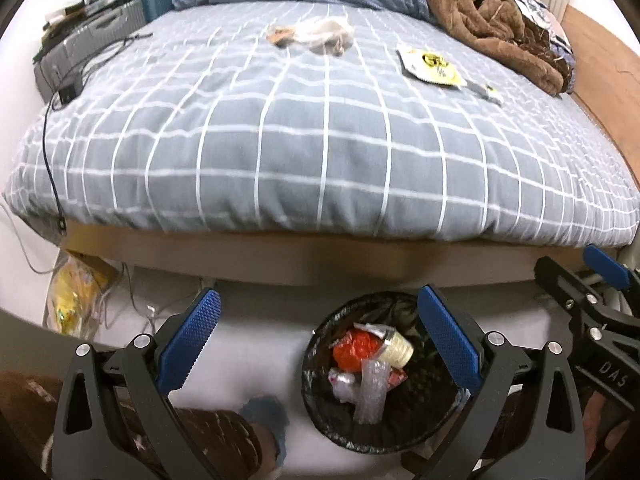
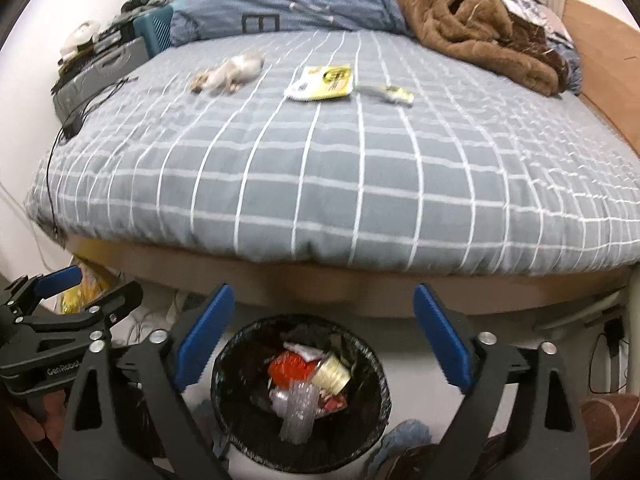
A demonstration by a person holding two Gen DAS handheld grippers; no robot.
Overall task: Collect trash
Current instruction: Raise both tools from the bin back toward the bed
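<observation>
A black-lined trash bin (image 1: 320,412) (image 2: 376,408) stands on the floor at the foot of the bed, holding an orange wrapper (image 1: 356,350) (image 2: 290,366), a tape roll (image 2: 332,374) and clear plastic (image 2: 298,408). My left gripper (image 1: 318,338) is open with nothing between its blue pads, above and left of the bin. My right gripper (image 2: 322,334) hangs open and empty over the bin. On the checked bedcover lie a crumpled tissue clump (image 1: 316,36) (image 2: 232,72), a yellow-and-white packet (image 1: 432,66) (image 2: 322,82) and a small wrapper (image 1: 486,92) (image 2: 386,93).
A brown blanket (image 2: 480,28) is bunched at the bed's far right. Grey cases (image 1: 88,36) and cables sit at the far left. A yellow bag (image 1: 74,292) lies on the floor under the bed's left corner. Brown slippers (image 1: 224,436) show near the bin.
</observation>
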